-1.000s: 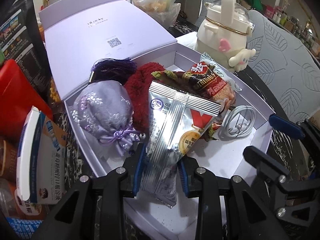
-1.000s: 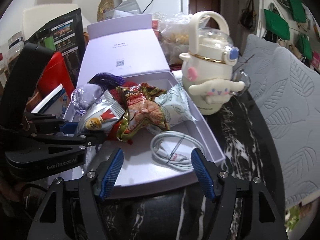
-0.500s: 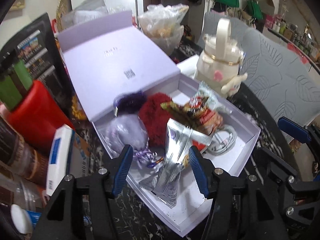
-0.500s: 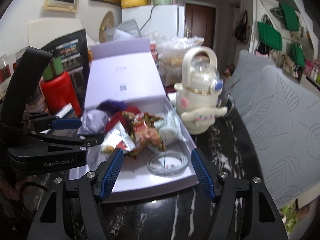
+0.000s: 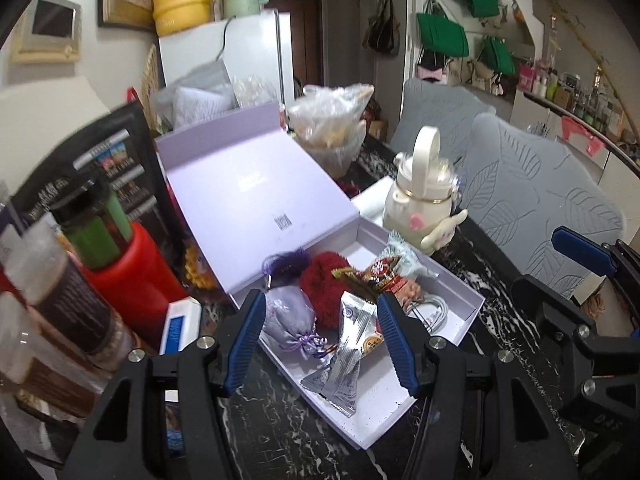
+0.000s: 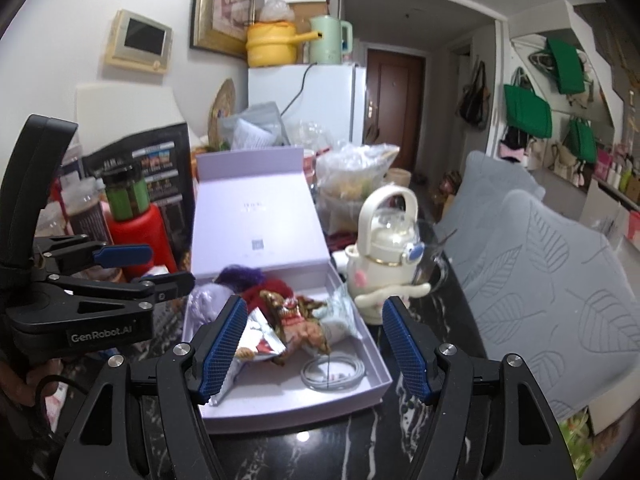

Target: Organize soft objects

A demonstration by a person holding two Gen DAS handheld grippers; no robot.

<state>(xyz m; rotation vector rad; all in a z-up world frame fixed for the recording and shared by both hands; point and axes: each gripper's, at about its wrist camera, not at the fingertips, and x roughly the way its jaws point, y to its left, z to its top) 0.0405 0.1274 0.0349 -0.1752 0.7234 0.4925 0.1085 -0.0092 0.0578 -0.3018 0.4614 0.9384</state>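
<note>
Released since the earlier frame, the silver snack packet (image 5: 350, 354) lies in the lavender box (image 5: 460, 304) at 6 o'clock. Left gripper (image 5: 320, 344) and right gripper (image 6: 312, 346) hover with jaws apart, empty. Withdraw straight up; avoid snagging the charging cable (image 6: 332, 372) at 3 o'clock.
</note>
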